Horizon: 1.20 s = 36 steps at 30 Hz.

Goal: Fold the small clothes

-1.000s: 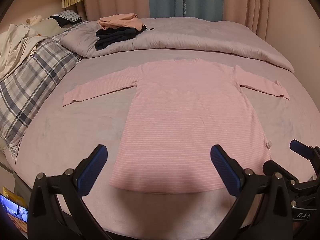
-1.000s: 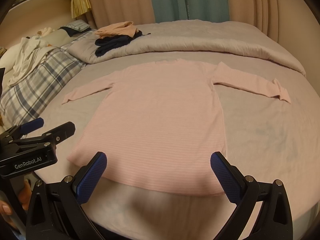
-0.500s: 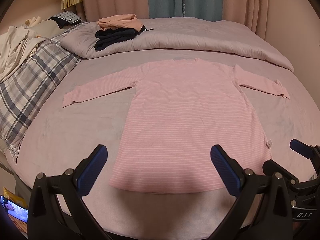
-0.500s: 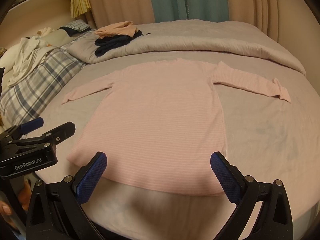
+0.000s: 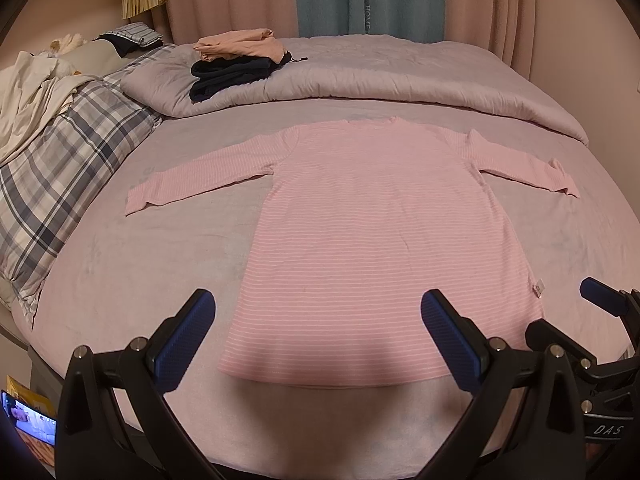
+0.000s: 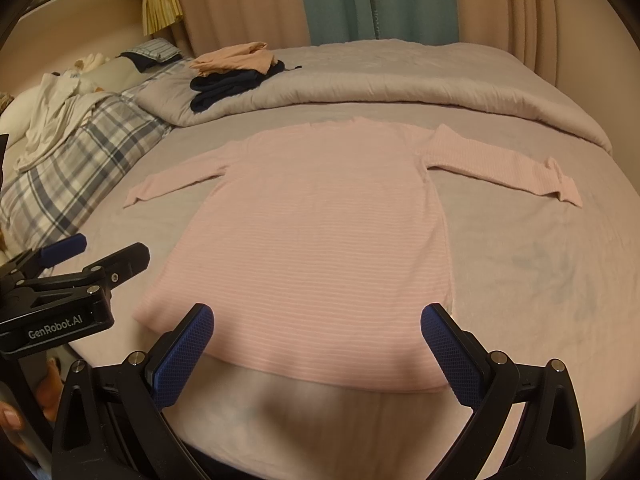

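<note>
A pink long-sleeved top with thin white stripes (image 5: 376, 240) (image 6: 312, 232) lies flat on the bed, both sleeves spread sideways and the hem nearest me. My left gripper (image 5: 318, 334) hangs open above the hem's left half, holding nothing. Over the hem's right half my right gripper (image 6: 318, 338) is open and holds nothing too. The right gripper also shows at the right edge of the left wrist view, and the left gripper at the left edge of the right wrist view.
The bed (image 5: 132, 264) has a mauve sheet. A rolled grey duvet (image 5: 400, 76) lies across the back with folded peach and navy clothes (image 5: 240, 60) on it. A plaid pillow (image 5: 52, 168) and white cloth sit at the left. Curtains hang behind.
</note>
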Each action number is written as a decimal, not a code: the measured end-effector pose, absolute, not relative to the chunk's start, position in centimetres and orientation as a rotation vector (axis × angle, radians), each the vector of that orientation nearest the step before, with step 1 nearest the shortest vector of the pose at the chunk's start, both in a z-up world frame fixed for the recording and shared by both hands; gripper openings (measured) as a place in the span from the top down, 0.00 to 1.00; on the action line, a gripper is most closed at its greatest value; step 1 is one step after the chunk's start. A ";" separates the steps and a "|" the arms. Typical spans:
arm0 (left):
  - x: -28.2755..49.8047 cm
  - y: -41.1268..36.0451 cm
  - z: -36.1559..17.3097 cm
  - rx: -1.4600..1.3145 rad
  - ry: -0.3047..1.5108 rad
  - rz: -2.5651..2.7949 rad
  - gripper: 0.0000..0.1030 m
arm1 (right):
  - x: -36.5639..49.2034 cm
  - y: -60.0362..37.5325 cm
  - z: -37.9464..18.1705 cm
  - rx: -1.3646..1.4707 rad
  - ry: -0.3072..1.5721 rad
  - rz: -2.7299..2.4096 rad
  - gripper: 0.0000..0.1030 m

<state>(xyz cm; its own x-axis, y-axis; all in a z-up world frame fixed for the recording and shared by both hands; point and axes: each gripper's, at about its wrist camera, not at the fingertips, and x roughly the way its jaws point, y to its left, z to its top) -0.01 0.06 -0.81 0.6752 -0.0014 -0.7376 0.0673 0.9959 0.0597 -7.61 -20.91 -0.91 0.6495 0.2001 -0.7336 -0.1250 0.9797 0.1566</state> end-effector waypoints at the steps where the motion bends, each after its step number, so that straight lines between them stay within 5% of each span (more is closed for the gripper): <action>1: 0.0 0.1 -0.8 0.084 0.829 -0.039 0.00 | -7.7 -20.9 -1.0 0.095 0.845 0.185 0.01; 14: 1.1 1.1 -1.8 0.010 0.861 -0.061 0.00 | -7.3 -22.9 -1.3 0.228 0.817 0.242 0.01; 23: 4.7 2.6 -6.5 -0.305 1.072 -0.223 0.00 | -5.9 -31.1 -5.6 0.504 0.899 0.084 0.01; 36: 9.5 -1.5 -8.0 -0.216 1.107 -0.289 0.00 | -3.1 -47.5 -8.0 0.905 0.711 -0.132 0.01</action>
